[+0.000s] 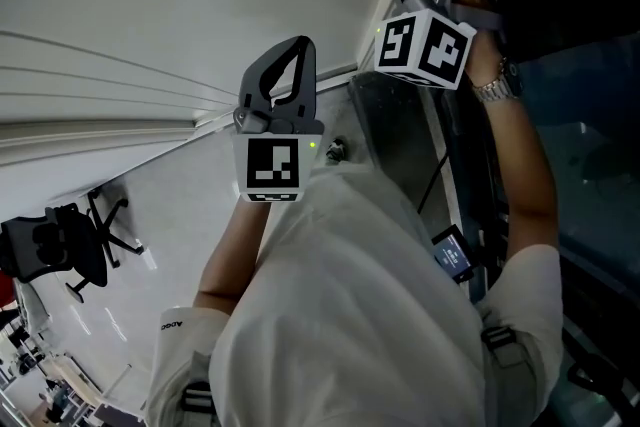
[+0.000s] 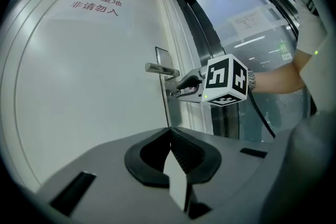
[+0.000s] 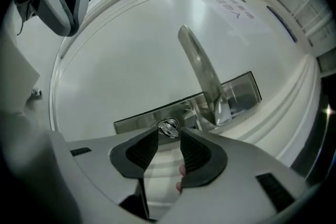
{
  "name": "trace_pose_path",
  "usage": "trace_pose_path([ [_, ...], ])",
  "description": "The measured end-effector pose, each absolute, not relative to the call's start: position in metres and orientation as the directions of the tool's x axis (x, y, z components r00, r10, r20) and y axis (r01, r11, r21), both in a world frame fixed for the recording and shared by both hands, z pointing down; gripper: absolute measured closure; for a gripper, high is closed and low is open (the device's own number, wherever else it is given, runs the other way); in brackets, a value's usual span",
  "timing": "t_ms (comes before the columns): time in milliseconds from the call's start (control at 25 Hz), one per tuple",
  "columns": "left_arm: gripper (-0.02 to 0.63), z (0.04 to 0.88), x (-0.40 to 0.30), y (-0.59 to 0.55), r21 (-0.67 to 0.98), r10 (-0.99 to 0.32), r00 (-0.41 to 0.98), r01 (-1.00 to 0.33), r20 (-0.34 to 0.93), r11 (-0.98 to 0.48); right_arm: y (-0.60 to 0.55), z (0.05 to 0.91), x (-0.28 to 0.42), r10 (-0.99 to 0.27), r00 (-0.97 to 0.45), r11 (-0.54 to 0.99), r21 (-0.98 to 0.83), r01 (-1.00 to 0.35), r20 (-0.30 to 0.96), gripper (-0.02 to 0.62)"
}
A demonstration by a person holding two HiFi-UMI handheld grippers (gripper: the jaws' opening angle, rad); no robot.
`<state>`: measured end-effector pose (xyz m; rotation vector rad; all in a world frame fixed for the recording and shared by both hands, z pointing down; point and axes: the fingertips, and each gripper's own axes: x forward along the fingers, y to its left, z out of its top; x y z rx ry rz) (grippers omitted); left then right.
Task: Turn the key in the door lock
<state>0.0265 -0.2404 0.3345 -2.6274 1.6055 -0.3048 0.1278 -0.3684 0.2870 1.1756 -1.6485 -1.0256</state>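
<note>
A small silver key (image 3: 168, 127) sits in the lock of a steel plate (image 3: 139, 118) on the white door (image 3: 131, 44), just below the lever handle (image 3: 202, 73). My right gripper (image 3: 169, 134) is shut on the key's head, which shows between its black pads. In the left gripper view the right gripper (image 2: 177, 92) reaches the lock under the handle (image 2: 160, 68), its marker cube (image 2: 224, 80) behind it. My left gripper (image 2: 169, 132) hangs back from the door, shut and holding nothing. In the head view the left gripper (image 1: 285, 80) is left of the right one's cube (image 1: 425, 45).
A glass panel in a dark frame (image 2: 247, 23) stands right of the door. Red lettering (image 2: 97, 1) is printed high on the door. An office chair (image 1: 70, 250) stands on the pale floor behind. The person's right forearm wears a wristwatch (image 1: 497, 87).
</note>
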Motion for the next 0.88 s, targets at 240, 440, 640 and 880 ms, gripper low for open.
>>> trace_pose_path([
  [240, 0.597, 0.336, 0.016, -0.238, -0.135, -0.892, 0.428, -0.885, 0.144, -0.446, -0.373, 0.286, 0.121, -0.969, -0.198, 0.185, 0.963, -0.197, 0.146, 0.481],
  [440, 0.595, 0.337, 0.013, -0.238, -0.132, -0.892, 0.428, -0.885, 0.147, -0.446, -0.372, 0.286, 0.122, -0.979, -0.165, 0.162, 0.954, -0.251, 0.122, 0.503],
  [640, 0.595, 0.339, 0.009, -0.239, -0.127, -0.890, 0.431, -0.884, 0.150, -0.449, -0.374, 0.284, 0.123, -0.981, -0.141, 0.180, 0.882, -0.435, 0.130, 0.503],
  [880, 0.597, 0.342, 0.009, -0.239, -0.121, -0.886, 0.436, -0.882, 0.155, -0.455, -0.374, 0.278, 0.126, -0.968, -0.172, 0.252, 0.707, -0.661, 0.185, 0.503],
])
